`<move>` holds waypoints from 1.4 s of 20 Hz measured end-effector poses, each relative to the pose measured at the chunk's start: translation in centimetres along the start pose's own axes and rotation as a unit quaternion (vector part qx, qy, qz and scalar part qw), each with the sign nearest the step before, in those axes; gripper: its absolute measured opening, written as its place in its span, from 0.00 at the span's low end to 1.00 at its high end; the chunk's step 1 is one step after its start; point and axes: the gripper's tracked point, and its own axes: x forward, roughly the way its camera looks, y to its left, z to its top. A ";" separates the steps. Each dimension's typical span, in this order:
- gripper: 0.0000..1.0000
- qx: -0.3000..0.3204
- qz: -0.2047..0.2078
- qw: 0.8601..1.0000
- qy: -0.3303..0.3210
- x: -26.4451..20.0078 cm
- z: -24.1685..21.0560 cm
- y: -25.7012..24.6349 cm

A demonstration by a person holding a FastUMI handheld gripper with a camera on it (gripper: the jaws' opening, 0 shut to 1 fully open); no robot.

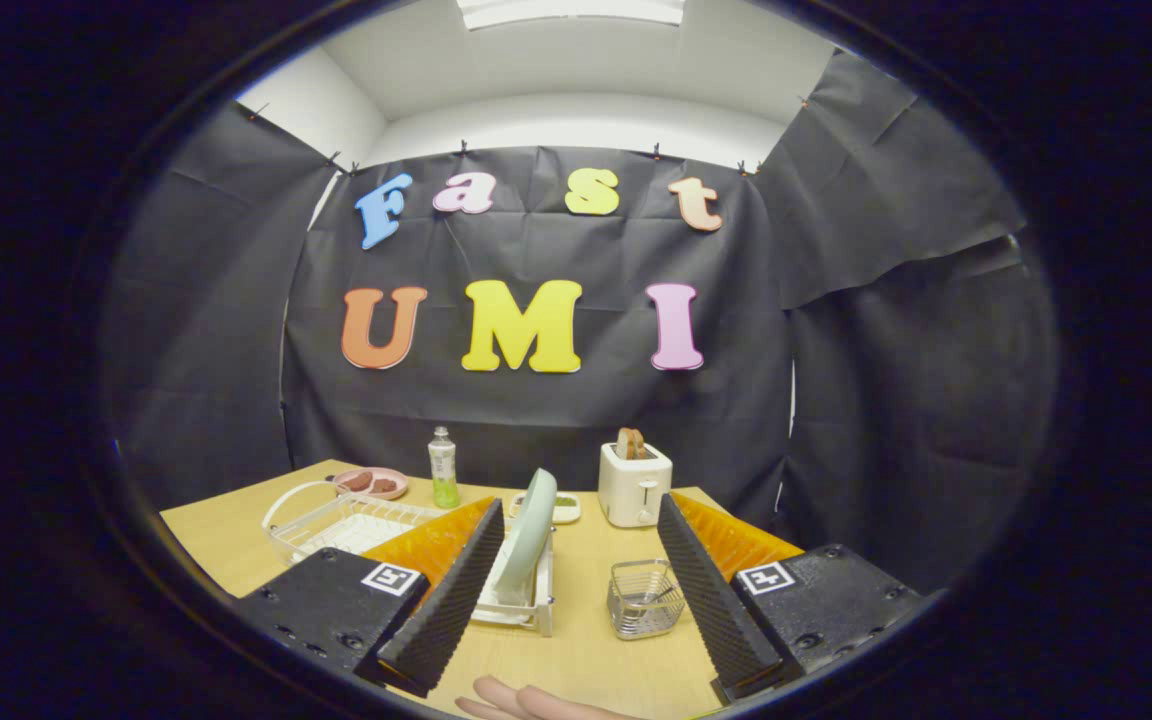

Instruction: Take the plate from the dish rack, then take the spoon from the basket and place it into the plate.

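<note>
A pale green plate (528,537) stands on edge in a white dish rack (526,607) on the wooden table, just ahead of the left finger (448,590) and close beside it. A small clear wire basket (644,598) sits between the fingers, nearer the right finger (711,590), and the handle of a spoon (654,594) shows dimly inside it. My gripper (581,545) is open wide above the table, with nothing held between its fingers.
A second white rack (346,522) lies to the left. Behind stand a pink plate with food (372,483), a green bottle (444,468), a small white dish (564,507) and a white toaster with bread (634,483). A person's fingertips (526,700) show at the table's near edge.
</note>
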 end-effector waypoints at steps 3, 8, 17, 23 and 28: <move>0.99 -0.004 0.000 1.000 0.014 0.9 -0.6 -0.4; 1.00 -0.006 0.009 0.998 0.058 5.6 -1.0 0.1; 0.99 -0.047 0.050 0.974 0.216 17.4 -1.2 3.9; 0.89 -0.099 0.055 0.929 0.352 21.4 -1.4 5.8; 0.73 -0.155 0.036 0.859 0.487 22.6 -3.3 4.7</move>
